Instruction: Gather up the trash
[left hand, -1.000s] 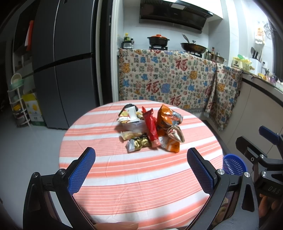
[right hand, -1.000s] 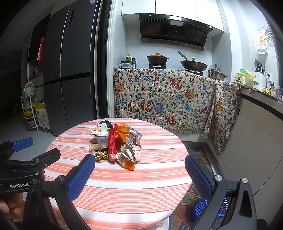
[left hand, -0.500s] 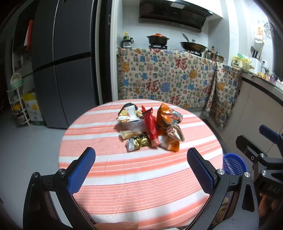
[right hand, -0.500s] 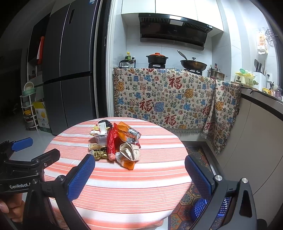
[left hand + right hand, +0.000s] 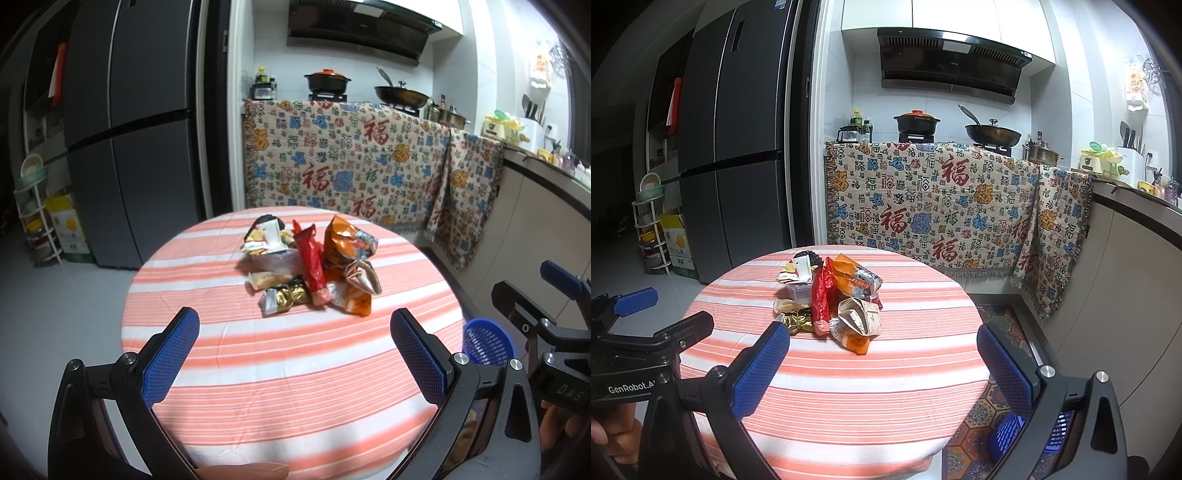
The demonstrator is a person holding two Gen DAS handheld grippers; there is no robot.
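A heap of snack wrappers (image 5: 314,266) is shown near the middle of the round striped tabletop (image 5: 295,369), well apart from both claws. The left claw (image 5: 295,354) and the right claw (image 5: 882,369) are held above the near edge, each with its jaws spread wide and nothing between them. A blue mesh basket (image 5: 487,345) is seen on the floor just beside the tabletop, on the right. The wrappers are judged light, thin and crinkly, likely to slide on the cloth and to crush under the pads. The long red packet (image 5: 312,264), lying on top, is best taken across its narrow width; the crumpled orange bag (image 5: 347,247) offers a raised fold as a hold.
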